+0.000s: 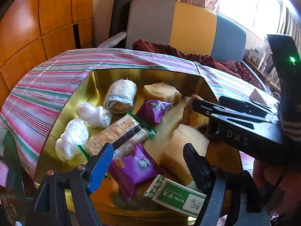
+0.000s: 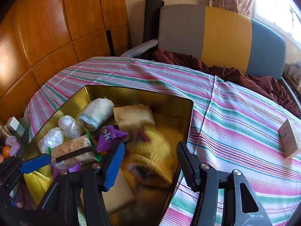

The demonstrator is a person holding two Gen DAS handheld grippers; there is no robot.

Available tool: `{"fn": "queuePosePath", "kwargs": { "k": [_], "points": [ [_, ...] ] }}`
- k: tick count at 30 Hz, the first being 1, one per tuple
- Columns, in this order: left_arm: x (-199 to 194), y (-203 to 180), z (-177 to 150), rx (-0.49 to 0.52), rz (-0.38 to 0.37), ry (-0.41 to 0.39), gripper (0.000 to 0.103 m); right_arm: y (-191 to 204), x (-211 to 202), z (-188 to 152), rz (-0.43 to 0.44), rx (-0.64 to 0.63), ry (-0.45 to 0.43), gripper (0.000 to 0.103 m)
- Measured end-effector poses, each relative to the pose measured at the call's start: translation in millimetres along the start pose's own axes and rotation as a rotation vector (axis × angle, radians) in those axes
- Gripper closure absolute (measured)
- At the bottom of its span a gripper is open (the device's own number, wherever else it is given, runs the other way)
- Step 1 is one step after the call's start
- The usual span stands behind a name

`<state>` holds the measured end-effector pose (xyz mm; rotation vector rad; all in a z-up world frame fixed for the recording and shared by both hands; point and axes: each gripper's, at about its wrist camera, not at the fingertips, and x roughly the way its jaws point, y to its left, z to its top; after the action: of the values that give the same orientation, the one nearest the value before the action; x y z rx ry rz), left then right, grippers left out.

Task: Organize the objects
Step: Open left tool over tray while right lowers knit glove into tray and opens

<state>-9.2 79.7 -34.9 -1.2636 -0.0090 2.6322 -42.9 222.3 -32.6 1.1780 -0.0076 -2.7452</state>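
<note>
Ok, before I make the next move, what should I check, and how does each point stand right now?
1. Left gripper free: ok. It is open over the tin with nothing between its pads.
2. Right gripper clear of its load: ok. The jaws stand apart and the pads do not press on the yellow knit item.
3. Yellow knit item at rest in the tin: cannot tell, it is blurred.
4. Small box put away: not ok. It stands on the striped cloth, outside the tin.
5. Path to the small box: ok, only bare cloth lies between it and the tin.
</note>
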Motion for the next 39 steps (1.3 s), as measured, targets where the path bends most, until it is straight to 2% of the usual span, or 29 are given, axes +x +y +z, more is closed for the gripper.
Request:
{"fn": "queuePosePath", "kwargs": {
  "k": [2, 3, 11, 16, 20, 25, 33, 39],
  "points": [
    [-0.6, 1.0, 0.5, -0.01, -0.023, 0.0, 0.025, -0.2, -5.6, -1.4, -0.013, 0.002, -0.015, 0.034],
    [-0.7, 1.1, 0.5, -0.012, -0.035, 0.0, 0.025, -1.4, -9.6, -2.2, -0.016, 0.008, -0.03, 0.034],
    [-4.9, -2.6, -0.6, -0.009, -0.046, -0.014, 0.026, -15.6, -32.9, -8.4, -0.023, 0.06, -0.074, 0.034],
    [-7.5, -6.9, -0.8, -0.017, -0.134, -0.007, 0.026, -23.4, -41.7, -14.1, -0.033, 0.07, -0.075, 0.034],
    [-11.9, -17.0, -2.9, 0.007, -0.155, -0.017, 0.026, -32.2, -49.4, -19.6, -0.042, 0.09, -0.079, 0.034],
    [-13.6, -32.4, -5.7, 0.042, -0.218, -0.007, 0.025, -47.8, -58.4, -29.7, -0.074, 0.101, -0.077, 0.034],
    [-14.7, -60.2, -10.4, 0.06, -0.275, 0.024, 0.025, -99.6, -73.6, -57.5, -0.158, 0.148, -0.051, 0.033],
    [-18.3, -100.0, -8.4, 0.152, -0.312, 0.023, 0.025, -154.3, -81.5, -84.4, -0.251, 0.214, -0.012, 0.033]
  ]
}}
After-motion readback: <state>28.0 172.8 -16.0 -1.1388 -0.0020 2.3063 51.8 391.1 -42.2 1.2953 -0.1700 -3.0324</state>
